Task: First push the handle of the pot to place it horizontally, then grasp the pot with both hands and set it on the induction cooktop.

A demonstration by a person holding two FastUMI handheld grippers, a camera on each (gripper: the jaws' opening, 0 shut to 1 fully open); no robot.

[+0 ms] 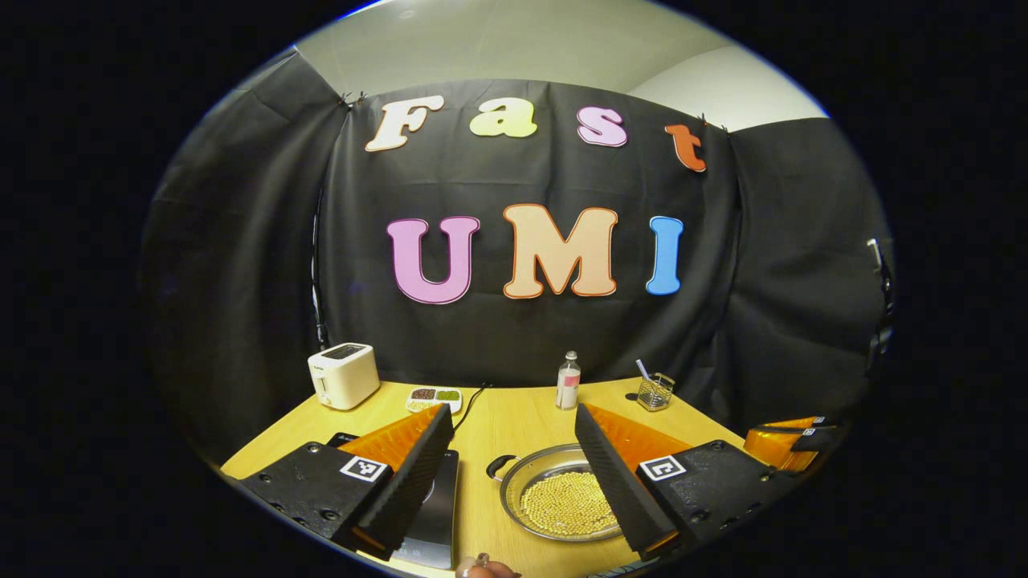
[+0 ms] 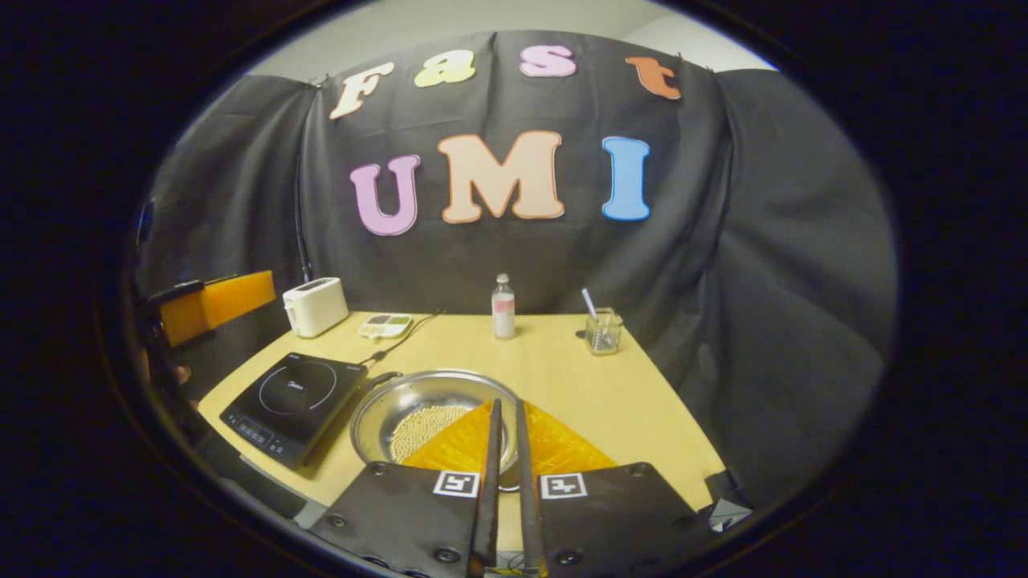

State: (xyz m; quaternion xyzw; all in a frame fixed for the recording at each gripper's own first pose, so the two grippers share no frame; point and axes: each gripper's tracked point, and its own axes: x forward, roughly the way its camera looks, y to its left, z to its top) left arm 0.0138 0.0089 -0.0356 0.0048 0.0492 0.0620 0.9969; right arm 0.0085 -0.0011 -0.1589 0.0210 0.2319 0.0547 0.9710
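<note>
Left gripper view
Left tool [image 1: 514, 457]: your fingers are spread wide, holding nothing, hovering above the desk [image 1: 514, 417].
Pot [image 1: 562, 502]: lower centre of frame, between your fingers, on the desk, pale beans inside. Its dark handle [image 1: 499, 466] sticks out at the pot's upper left.
Induction cooktop [image 1: 438, 514]: lower left, partly behind your left finger, just beside the pot.
Other tool [image 1: 791, 445]: lower right edge of frame.
Clutter: toaster [image 1: 344, 375], snack tray [image 1: 434, 396], bottle [image 1: 568, 381], glass holder [image 1: 655, 392], all along the back of the desk, well apart from the pot.

Right gripper view
Right tool [image 2: 504, 449]: fingers nearly closed with a thin gap, gripping nothing, above the pot's near rim.
Pot: lower centre, handle pointing toward the cooktop at lower left.
Progress: pot not yet on the cooktop. I'd judge the handle push and the two-tool lift both pending.
Room: bare desk right of the pot. The cooktop sits close to the desk's near left edge, so watch that side.
</note>
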